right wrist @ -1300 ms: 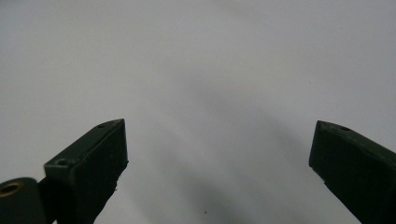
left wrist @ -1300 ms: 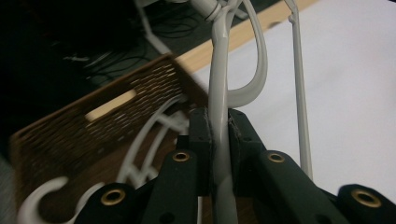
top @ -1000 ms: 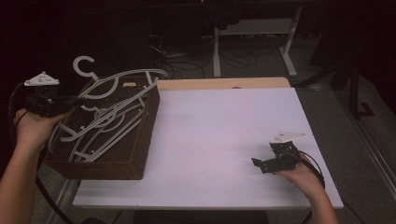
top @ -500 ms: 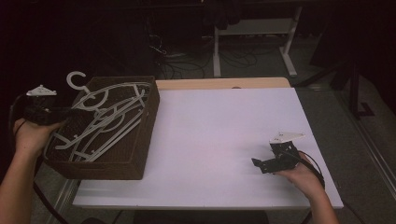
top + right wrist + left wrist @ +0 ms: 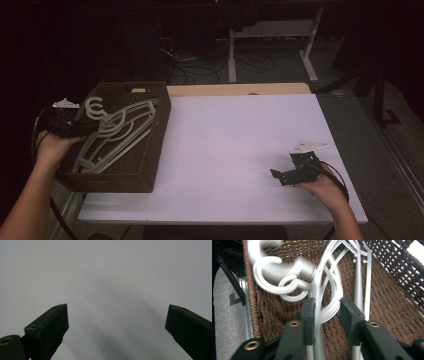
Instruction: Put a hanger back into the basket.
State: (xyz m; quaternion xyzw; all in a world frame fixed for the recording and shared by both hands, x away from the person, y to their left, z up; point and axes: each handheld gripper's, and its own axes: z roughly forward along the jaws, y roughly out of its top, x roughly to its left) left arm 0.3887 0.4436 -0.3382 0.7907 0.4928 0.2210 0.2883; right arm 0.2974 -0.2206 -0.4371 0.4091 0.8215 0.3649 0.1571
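Several white plastic hangers (image 5: 117, 132) lay stacked in a brown wicker basket (image 5: 150, 150) that stood at the left edge of the table (image 5: 230, 145), with the hooks toward the basket's far left corner. The left gripper (image 5: 325, 311) was held over the basket's left wall, reaching into it. In the left gripper view its jaws had just been opening: they stood a short way apart with the bundled hanger necks between them, the left pad close against the strands and the right pad clear of them, so the bundle was no longer clamped. The hangers rested on the basket floor. Near the right front corner of the table, the right gripper (image 5: 286, 176) sat low over the bare white surface, its jaws spread wide with nothing between them.
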